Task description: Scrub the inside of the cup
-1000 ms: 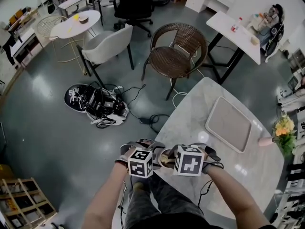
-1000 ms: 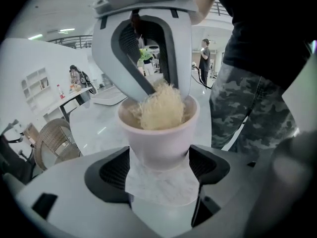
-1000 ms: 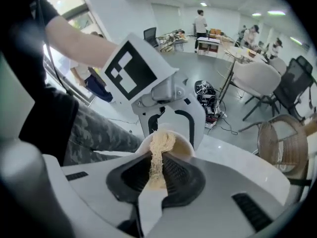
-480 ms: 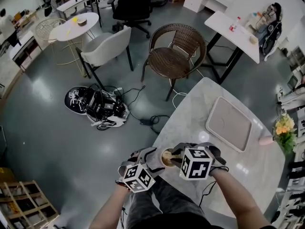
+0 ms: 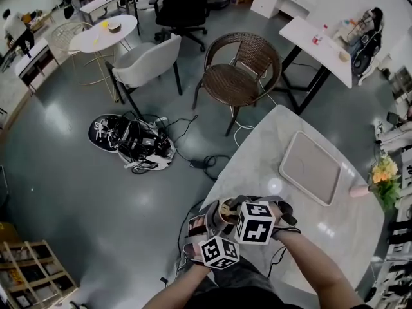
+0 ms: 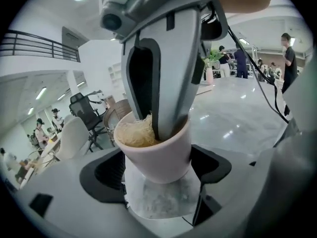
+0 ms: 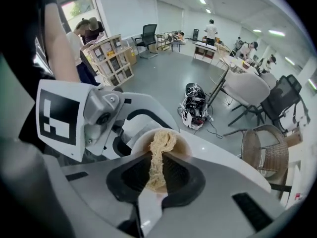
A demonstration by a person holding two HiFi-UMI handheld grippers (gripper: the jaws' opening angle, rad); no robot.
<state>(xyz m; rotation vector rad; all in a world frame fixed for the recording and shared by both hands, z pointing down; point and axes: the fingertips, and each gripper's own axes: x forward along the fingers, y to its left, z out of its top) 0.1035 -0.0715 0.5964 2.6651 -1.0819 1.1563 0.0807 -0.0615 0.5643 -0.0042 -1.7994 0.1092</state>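
A pale pink cup [image 6: 158, 157] is gripped between the black pads of my left gripper [image 6: 158, 171], whose jaws are opening slightly while the pads still touch the cup's sides. In the head view the cup [image 5: 225, 212] is held in the air over the table's near edge, tilted. My right gripper [image 7: 157, 175] is shut on a tan fibrous scrubber [image 7: 159, 150], whose strand runs from the jaws into the cup [image 7: 141, 135]. Seen from the left gripper view, the scrubber [image 6: 134, 133] fills the cup's mouth and a right finger [image 6: 171, 58] reaches inside the rim.
A white marble table [image 5: 302, 198] carries a beige tray [image 5: 309, 166], with flowers [image 5: 384, 172] at its right edge. A wicker chair [image 5: 241, 69] stands beyond it. Gear and cables [image 5: 132, 140] lie on the grey floor at left.
My left gripper has dropped and swung under the cup, turning it. The right gripper has stayed close, with the scrubber in the cup.
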